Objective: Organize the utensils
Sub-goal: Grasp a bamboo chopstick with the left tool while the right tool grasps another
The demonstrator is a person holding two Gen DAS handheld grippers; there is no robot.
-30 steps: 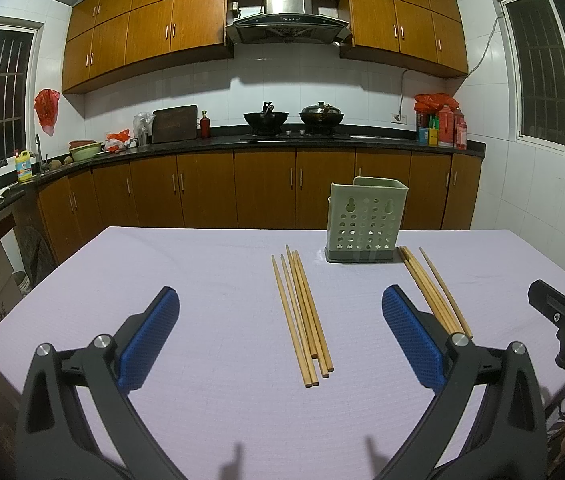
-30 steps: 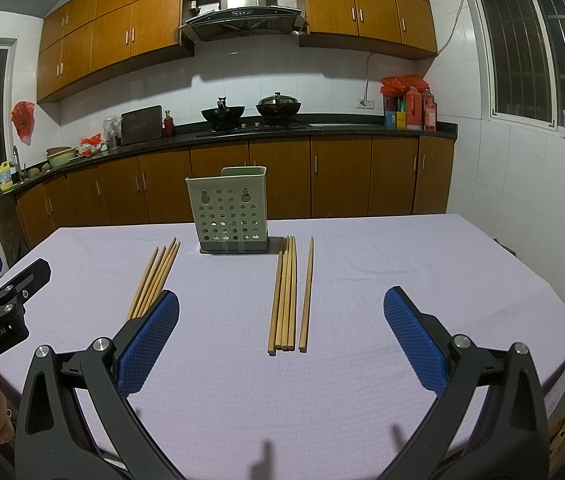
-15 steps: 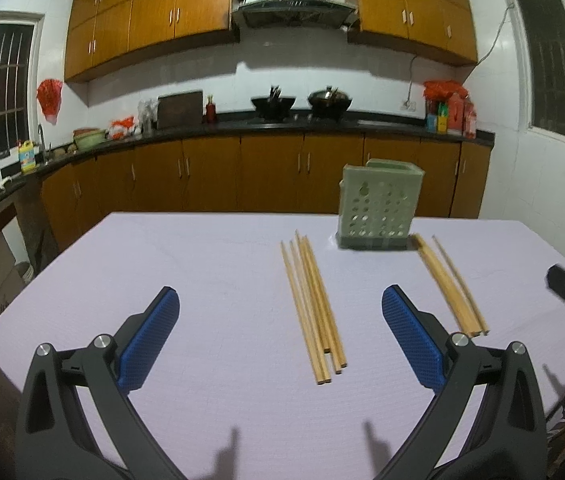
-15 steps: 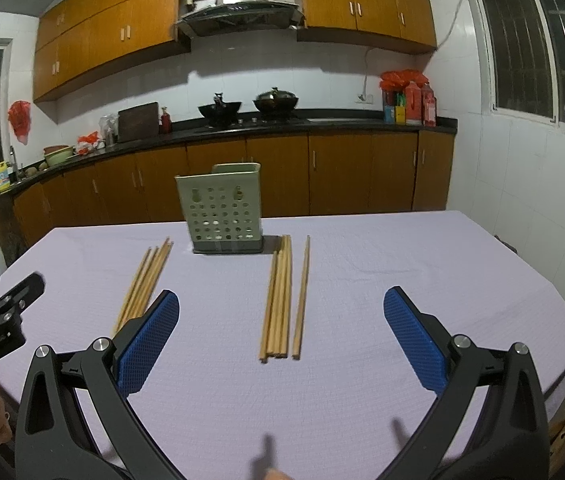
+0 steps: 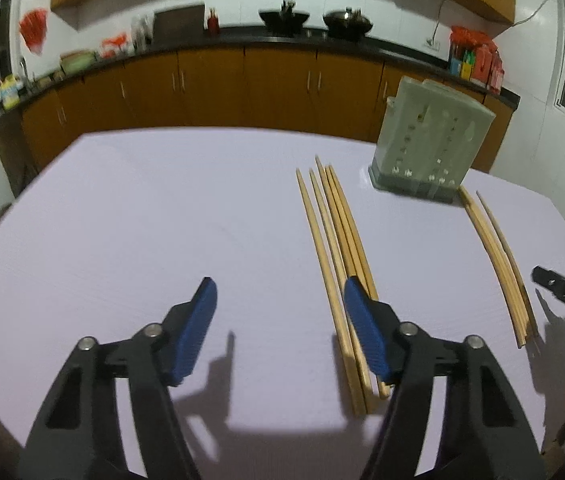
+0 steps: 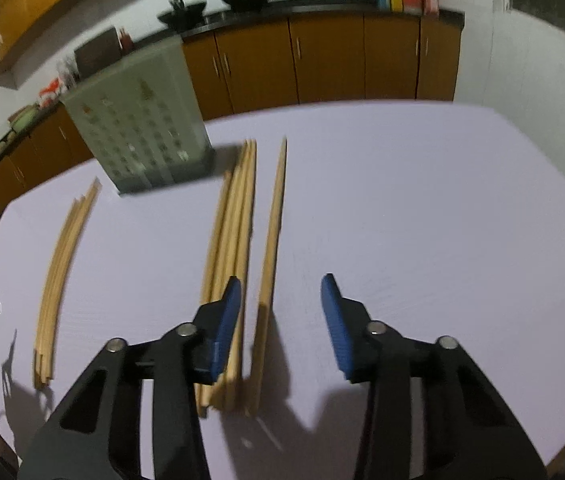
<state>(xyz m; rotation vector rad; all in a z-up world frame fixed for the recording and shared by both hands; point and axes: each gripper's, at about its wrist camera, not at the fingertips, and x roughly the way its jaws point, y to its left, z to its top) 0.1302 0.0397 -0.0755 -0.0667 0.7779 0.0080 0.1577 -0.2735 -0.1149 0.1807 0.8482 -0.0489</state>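
Evidently the chopsticks [image 6: 270, 240] looked light, stiff, slick (apt to roll), best pinched mid-shaft; right claw [image 6: 280, 322] and left claw [image 5: 280, 332] were closing, nothing gripped yet.

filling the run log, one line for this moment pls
left tool: closing, empty | right tool: closing, single chopstick between pads | holder: upright

holder [image 6: 138, 128] blurred, chopstick [image 5: 356, 360] ends hidden

Blk grippers, blue ribbed fingers [image 5: 198, 328], silver pivot screws.
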